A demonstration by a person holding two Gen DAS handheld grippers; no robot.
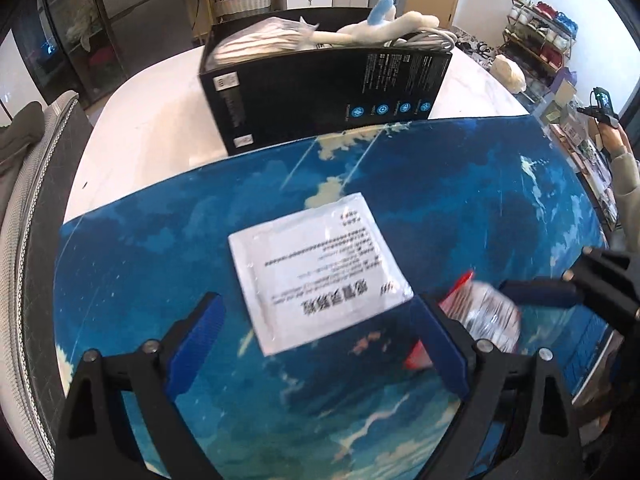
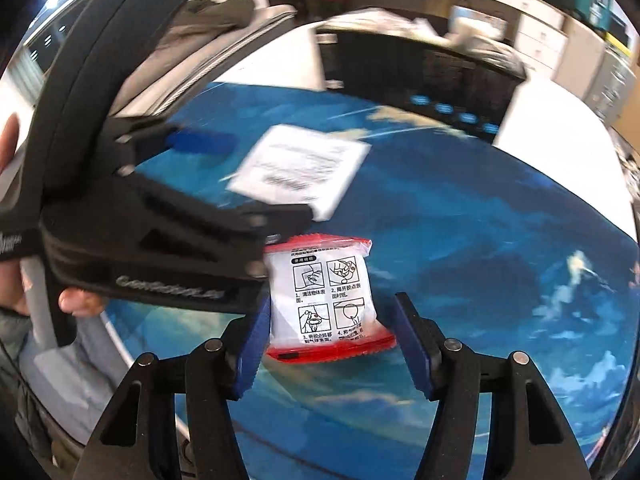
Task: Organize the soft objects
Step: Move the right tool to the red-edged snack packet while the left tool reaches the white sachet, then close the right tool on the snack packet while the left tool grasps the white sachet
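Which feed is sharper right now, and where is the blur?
Left wrist view: white packet prints legibly; only the red-edged packet smears. Right wrist view: that red-edged packet is crisp, while the white packet and black box streak.

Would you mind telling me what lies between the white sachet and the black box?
Only bare blue sky-print mat lies between the white sachet and the black box, clearest in the left wrist view.

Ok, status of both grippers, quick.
Left gripper: open, empty, over the white packet.
Right gripper: open around the red-edged packet, not clamped.
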